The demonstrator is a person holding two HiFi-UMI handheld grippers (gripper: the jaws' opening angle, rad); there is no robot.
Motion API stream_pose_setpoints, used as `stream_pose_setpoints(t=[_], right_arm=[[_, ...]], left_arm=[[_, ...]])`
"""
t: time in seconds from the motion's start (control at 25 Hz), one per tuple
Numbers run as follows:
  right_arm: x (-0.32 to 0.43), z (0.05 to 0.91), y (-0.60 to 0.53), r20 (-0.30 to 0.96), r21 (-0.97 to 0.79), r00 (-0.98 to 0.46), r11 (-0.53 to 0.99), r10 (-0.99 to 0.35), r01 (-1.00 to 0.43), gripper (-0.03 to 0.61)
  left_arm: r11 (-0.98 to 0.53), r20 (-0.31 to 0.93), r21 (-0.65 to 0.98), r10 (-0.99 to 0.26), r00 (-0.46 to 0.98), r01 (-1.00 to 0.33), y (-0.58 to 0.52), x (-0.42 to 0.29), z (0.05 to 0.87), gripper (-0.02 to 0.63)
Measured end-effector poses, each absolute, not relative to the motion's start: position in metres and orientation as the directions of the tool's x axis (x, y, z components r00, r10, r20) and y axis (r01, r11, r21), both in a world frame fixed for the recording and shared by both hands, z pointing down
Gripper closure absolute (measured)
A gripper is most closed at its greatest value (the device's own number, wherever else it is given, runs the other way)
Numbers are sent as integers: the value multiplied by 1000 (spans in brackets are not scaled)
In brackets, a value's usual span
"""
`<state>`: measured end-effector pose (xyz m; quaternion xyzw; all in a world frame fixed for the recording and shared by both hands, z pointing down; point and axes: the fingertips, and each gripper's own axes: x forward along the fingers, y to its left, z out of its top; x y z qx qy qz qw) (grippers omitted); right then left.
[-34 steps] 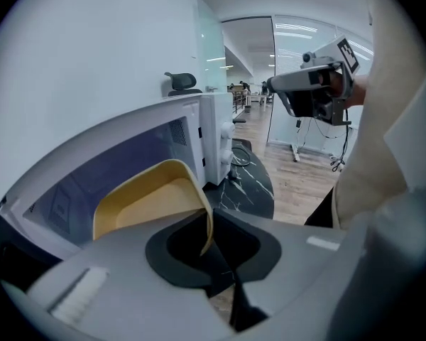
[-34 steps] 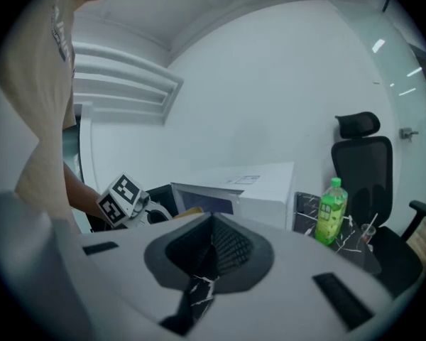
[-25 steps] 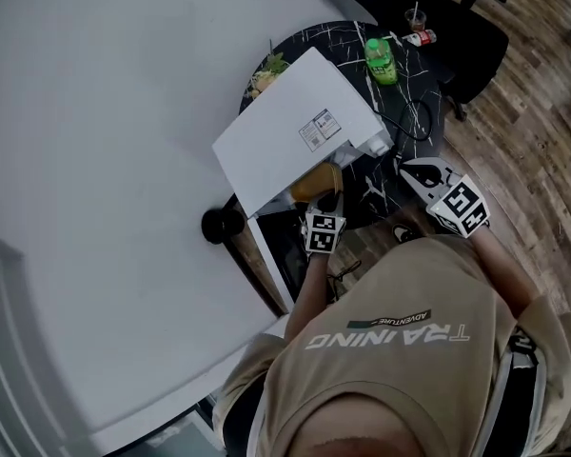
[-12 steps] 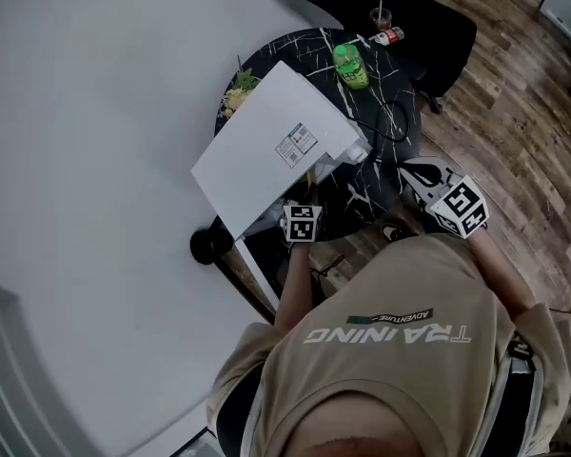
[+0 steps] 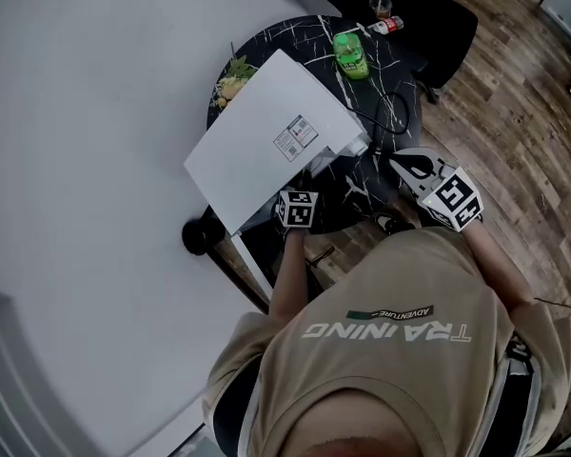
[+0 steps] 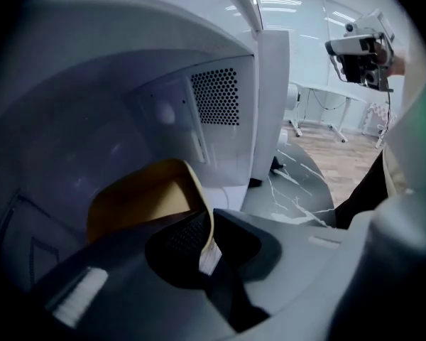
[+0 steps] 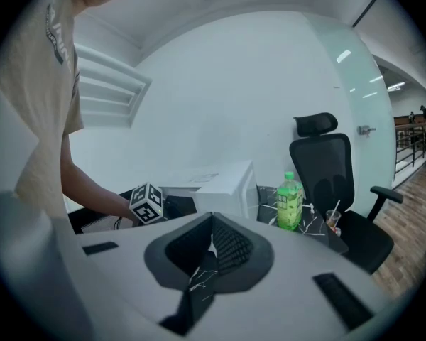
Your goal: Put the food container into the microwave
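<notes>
In the left gripper view, a yellow food container (image 6: pixel 145 197) sits inside the white microwave's cavity (image 6: pixel 216 98). My left gripper (image 6: pixel 206 244) is shut on the container's near rim. From the head view, the microwave (image 5: pixel 276 141) stands on a black marble table (image 5: pixel 400 93), and the left gripper (image 5: pixel 297 208) reaches into its open front; the container is hidden there. My right gripper (image 5: pixel 404 168) hovers to the right over the table edge, shut, with nothing in it. The right gripper view shows its jaws (image 7: pixel 211 251) together, facing the microwave (image 7: pixel 220 187).
The microwave door (image 5: pixel 252 269) hangs open toward me at the lower left. A green bottle (image 5: pixel 349 53) and a cup with a straw (image 5: pixel 378 9) stand on the table's far side. A black office chair (image 7: pixel 334 176) is behind the table. A cable (image 5: pixel 390 122) lies beside the microwave.
My left gripper has carried the yellow container from the microwave's mouth deeper inside, so the head view no longer shows it. The right gripper has stayed about where it was.
</notes>
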<state>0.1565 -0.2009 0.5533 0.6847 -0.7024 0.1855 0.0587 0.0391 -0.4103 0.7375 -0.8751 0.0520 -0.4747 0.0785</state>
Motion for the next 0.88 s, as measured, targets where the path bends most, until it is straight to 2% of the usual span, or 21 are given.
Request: stream_pose_setpoints(t=[0.32, 0.88], right_arm=[[140, 556, -227, 381, -69, -130, 112, -915, -991, 568], [132, 557, -240, 354, -128, -195, 159, -915, -979, 568]], left_arm=[[-972, 836, -232, -179, 519, 39, -414, 46, 746, 580], [-957, 814, -286, -215, 539, 51, -415, 49, 745, 578]])
